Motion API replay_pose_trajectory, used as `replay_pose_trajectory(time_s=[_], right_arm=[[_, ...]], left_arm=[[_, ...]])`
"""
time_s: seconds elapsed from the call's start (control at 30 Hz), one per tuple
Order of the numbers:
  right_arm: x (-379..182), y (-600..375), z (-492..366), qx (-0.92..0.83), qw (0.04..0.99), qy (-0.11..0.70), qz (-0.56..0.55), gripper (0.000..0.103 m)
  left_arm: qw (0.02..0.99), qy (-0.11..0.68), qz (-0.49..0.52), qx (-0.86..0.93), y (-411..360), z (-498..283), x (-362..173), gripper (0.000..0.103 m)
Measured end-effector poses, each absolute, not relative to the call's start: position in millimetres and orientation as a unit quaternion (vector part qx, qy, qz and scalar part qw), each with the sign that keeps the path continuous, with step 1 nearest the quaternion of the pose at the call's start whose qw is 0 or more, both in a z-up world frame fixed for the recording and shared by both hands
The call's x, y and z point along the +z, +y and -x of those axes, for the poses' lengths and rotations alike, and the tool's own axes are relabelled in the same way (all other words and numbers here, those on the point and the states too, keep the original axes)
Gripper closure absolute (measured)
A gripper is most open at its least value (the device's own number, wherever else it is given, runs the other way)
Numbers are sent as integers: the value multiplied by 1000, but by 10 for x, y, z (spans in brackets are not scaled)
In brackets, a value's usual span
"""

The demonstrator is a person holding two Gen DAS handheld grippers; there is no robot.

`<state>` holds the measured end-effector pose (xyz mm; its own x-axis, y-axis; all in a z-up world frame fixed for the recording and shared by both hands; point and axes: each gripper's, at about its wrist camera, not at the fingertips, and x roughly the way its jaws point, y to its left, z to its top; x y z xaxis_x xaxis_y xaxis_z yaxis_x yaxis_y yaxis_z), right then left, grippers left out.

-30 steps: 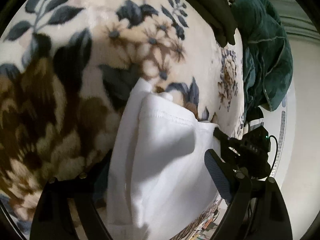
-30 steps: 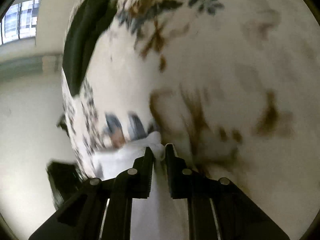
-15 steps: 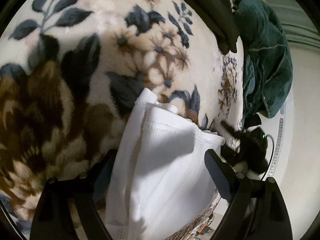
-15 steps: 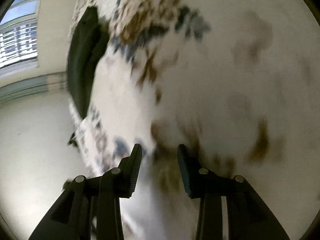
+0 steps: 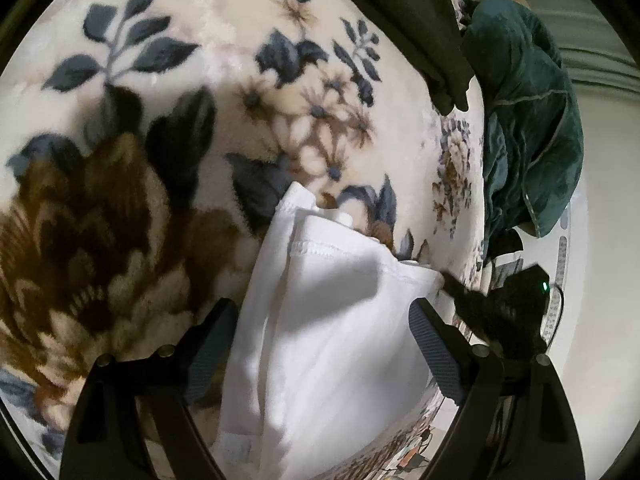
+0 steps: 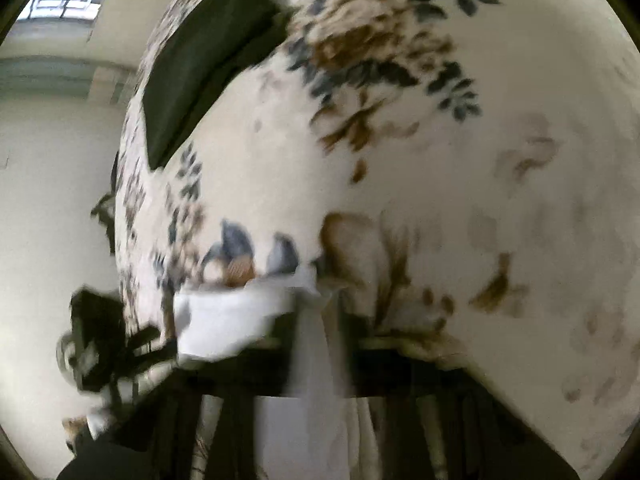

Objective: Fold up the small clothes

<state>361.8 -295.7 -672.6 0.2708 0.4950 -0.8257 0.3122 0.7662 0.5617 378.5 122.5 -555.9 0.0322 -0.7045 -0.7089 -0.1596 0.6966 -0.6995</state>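
A folded white garment (image 5: pixel 332 320) lies on a floral fleece blanket (image 5: pixel 180 80) near the bed's edge. My left gripper (image 5: pixel 320 340) hovers over it, wide open, one finger on each side of the cloth and neither pad pressing. My right gripper (image 5: pixel 450 286) meets the garment's far right corner. In the blurred right wrist view, a strip of the white garment (image 6: pixel 228 320) runs up between the right gripper's (image 6: pixel 316 336) closed dark fingers.
A dark folded cloth (image 5: pixel 420 20) lies further back on the blanket, also visible as the dark cloth (image 6: pixel 200 60) in the right wrist view. A crumpled dark green garment (image 5: pixel 528 120) hangs at the bed's right edge. Pale floor lies beyond that edge.
The right gripper let go of the white cloth, opened and drew back, then returned and shut on the garment's corner. The left gripper stayed open over the garment.
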Motion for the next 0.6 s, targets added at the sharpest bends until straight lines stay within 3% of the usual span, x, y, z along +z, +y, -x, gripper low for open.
replay_pose_trajectory(time_s=[0.2,0.3,0.4,0.6], right_arm=[[-6744,-3040,-3849,60,728,570,-376,100],[-6571,-2931,-3765,81,734,596,-317,100],[-6547,-2796,-3618,94,731,627,-252,87],[-6839,-2773,-3644,74,732,623,-267,88]], left_arm=[[641,664,322,-209,1255,-3754,-5560,16],[640,665,324,-208,1272,-3746,-5565,16],[640,665,324,-210,1267,-3753,-5572,16],[640,666,319,-213,1243,-3762,-5577,16]])
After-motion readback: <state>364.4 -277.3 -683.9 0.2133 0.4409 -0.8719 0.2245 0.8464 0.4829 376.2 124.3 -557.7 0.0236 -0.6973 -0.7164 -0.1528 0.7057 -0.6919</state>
